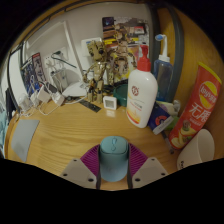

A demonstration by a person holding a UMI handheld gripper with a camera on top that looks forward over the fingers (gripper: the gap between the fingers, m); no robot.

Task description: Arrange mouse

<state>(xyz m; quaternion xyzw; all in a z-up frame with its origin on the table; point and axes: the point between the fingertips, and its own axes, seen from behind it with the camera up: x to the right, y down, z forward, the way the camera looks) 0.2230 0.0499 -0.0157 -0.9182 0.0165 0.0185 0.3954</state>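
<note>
Here, fingers [113, 170] clamped on teal mouse [113, 156], open desk [65, 125] ahead

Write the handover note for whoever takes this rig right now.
Tool: fingers closed on a teal-grey object, presumably the mouse, held above the near edge of the wooden desk.
Ahead, beyond the fingers: a white pump bottle, a red chip can and a white cup to its side. The bare stretch of desk lies on the other side.
Done: pickup. Left: set the mouse down in its spot, likely on the bare wood, then release.
</note>
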